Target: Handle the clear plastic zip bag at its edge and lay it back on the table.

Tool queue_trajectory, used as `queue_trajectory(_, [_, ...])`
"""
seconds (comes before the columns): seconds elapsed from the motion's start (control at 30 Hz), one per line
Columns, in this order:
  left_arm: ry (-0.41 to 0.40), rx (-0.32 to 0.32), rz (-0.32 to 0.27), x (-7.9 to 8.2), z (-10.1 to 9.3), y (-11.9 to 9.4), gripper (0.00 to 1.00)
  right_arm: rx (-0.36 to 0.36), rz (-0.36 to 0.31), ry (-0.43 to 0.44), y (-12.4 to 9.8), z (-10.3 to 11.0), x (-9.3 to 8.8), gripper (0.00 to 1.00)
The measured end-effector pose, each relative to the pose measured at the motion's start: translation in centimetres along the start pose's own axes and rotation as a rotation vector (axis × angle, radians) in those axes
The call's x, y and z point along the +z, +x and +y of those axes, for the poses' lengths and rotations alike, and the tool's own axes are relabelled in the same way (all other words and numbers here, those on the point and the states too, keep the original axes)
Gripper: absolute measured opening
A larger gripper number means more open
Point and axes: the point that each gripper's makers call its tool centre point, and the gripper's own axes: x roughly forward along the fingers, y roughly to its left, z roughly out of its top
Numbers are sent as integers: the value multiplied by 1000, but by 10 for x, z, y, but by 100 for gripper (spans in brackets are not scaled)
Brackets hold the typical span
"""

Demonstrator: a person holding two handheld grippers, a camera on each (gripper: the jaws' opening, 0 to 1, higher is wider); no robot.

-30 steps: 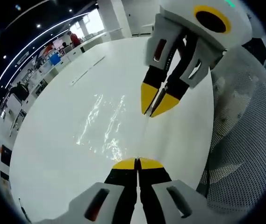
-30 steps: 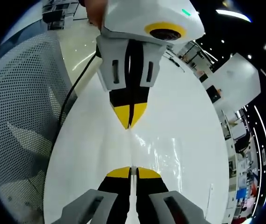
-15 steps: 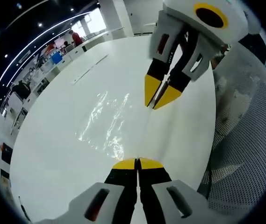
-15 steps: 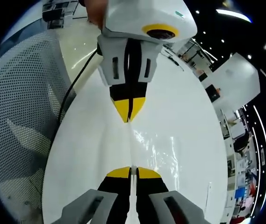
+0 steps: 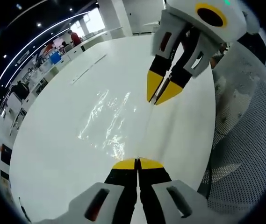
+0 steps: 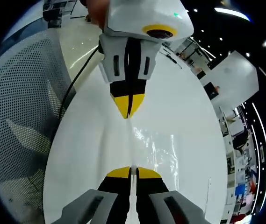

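Note:
The clear plastic zip bag (image 5: 108, 122) hangs stretched just over the white table (image 5: 53, 140), showing mostly as bright glints. Its top edge runs taut between both grippers. In the left gripper view my left gripper (image 5: 137, 163) is shut on one end of that edge, and my right gripper (image 5: 158, 99) comes in from the upper right, pinching the other end. In the right gripper view my right gripper (image 6: 131, 171) is shut on the edge, the left gripper (image 6: 129, 112) faces it from above, and the bag (image 6: 158, 149) spreads to the right.
A perforated grey mesh chair (image 5: 245, 140) stands beside the table's edge and appears again as the chair (image 6: 20, 102). A black cable (image 6: 79, 84) trails from the left gripper. A thin strip (image 5: 88, 70) lies far across the table. People and desks stand in the background.
In the left gripper view the right gripper has drifted slightly up and to the right, farther from my left gripper, and the bag's glints shifted a little. Both grips are unchanged.

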Motion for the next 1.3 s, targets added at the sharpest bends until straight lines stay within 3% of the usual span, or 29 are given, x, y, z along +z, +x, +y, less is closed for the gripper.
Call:
queue_trajectory(0.6, [-17, 1, 15, -5, 1, -4, 0, 7, 22, 8, -5, -2, -15, 0])
queue_trajectory(1.3, [-16, 4, 20, -7, 3, -4, 0, 4, 30, 11, -9, -1, -17, 0])
